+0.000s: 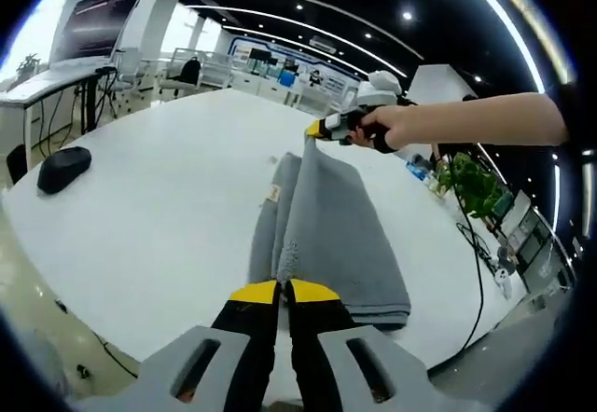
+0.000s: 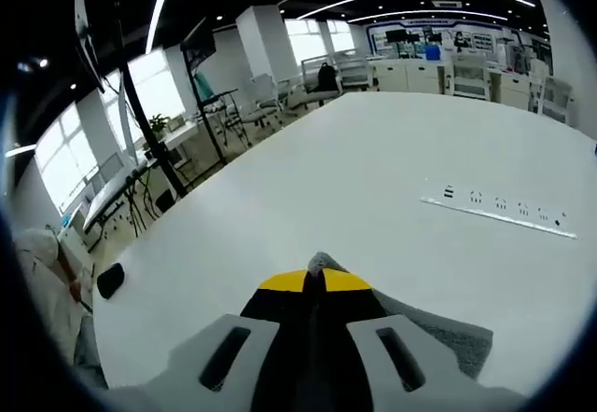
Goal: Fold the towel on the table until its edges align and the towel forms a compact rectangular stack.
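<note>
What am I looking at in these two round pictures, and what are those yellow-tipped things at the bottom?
No robot here: a person holds a hand tool with a claw in each hand, and a fisheye camera rides on each. The left gripper view looks along the left claw, shut on the near end of a grey towel on a white table. The person's hand holds the right claw, pinching the towel's far end. The right gripper view looks along that right claw, shut on the towel. Also on the table: a black mouse and a white power strip.
</note>
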{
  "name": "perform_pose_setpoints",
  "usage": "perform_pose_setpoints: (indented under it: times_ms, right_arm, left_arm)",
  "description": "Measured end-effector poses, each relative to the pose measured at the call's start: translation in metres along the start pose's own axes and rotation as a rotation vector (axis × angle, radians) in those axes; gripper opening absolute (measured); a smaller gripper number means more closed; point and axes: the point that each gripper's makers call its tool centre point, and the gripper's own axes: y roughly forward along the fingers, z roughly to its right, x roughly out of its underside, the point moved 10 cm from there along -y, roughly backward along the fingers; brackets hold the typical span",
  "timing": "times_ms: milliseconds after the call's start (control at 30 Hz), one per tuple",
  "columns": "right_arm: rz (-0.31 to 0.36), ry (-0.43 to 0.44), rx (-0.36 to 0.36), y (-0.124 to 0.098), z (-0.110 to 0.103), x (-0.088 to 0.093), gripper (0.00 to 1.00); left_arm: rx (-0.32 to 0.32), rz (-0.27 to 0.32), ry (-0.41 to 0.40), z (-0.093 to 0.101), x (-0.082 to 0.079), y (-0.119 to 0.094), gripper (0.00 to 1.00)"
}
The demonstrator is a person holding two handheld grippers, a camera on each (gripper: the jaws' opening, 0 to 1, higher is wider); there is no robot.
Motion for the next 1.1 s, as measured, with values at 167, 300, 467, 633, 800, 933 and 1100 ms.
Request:
perform_pose_setpoints:
  times_ms: [167,300,467,633,800,933,1100]
  right_arm:
    - [-0.017,-0.012,0.003,0.014,0.003,0.008,0.02]
    - [-0.028,-0.018,-0.006,0.022,0.005,0.015,0.03]
    - [-0.024,-0.023,-0.024,0.021,0.006,0.017,0.07]
    - [0.027,-0.082,-0.016,0.007,0.011,0.010,0.16]
    - [0.028,-0.069,-0.006,-0.003,0.018,0.010,0.20]
    - [0.026,-0.072,0.013,-0.017,0.032,0.016,0.22]
    - [-0.012,-0.057,0.047,-0.033,0.054,0.023,0.33]
  left_arm:
    - [-0.020,-0.039,-0.031,-0.014,0.007,0.010,0.03]
    - [-0.011,-0.071,-0.025,-0.015,0.007,0.012,0.04]
    - [-0.016,-0.063,-0.030,-0.019,0.006,0.014,0.08]
    - [-0.008,-0.008,-0.009,-0.023,-0.005,0.012,0.17]
    - [0.008,-0.012,0.021,-0.026,-0.015,0.022,0.20]
    - [0.030,-0.019,0.080,-0.024,-0.027,0.035,0.21]
    - [0.066,-0.036,0.160,-0.027,-0.042,0.054,0.26]
